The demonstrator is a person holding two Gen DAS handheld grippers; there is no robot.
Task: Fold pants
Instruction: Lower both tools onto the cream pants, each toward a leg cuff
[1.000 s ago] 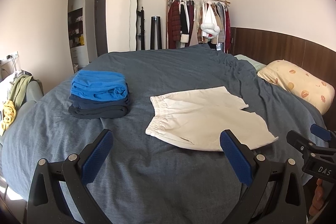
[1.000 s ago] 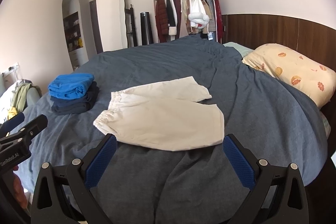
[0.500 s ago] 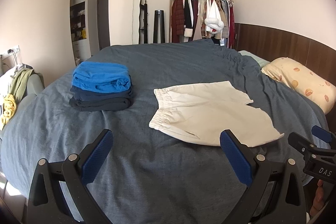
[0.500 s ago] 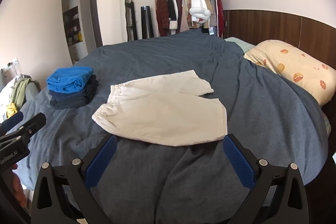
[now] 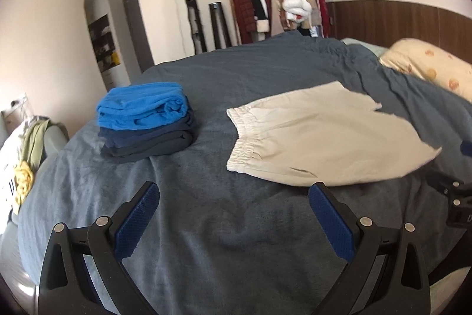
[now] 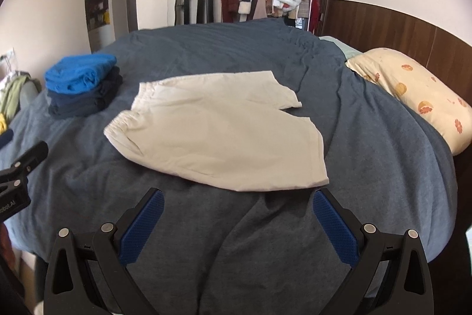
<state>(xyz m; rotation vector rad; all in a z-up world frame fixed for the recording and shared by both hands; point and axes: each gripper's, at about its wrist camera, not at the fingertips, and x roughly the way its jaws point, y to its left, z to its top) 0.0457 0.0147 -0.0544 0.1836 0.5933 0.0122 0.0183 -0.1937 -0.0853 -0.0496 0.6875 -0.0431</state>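
**A:** Both cameras have closed in on the bed (image 6: 368,138). Folded stack (image 5: 146,123) left, cream shorts (image 6: 215,135) flat mid-bed.

**B:** Left gripper (image 5: 234,222) and right gripper (image 6: 237,223) gape, empty. Soft, light cloth, I'd say: pinch waistband and hem.

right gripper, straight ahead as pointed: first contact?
Likely the blue duvet just ahead of the open right gripper, then the near hem of the cream shorts beyond. Depth is unclear, so treat this as a guess.
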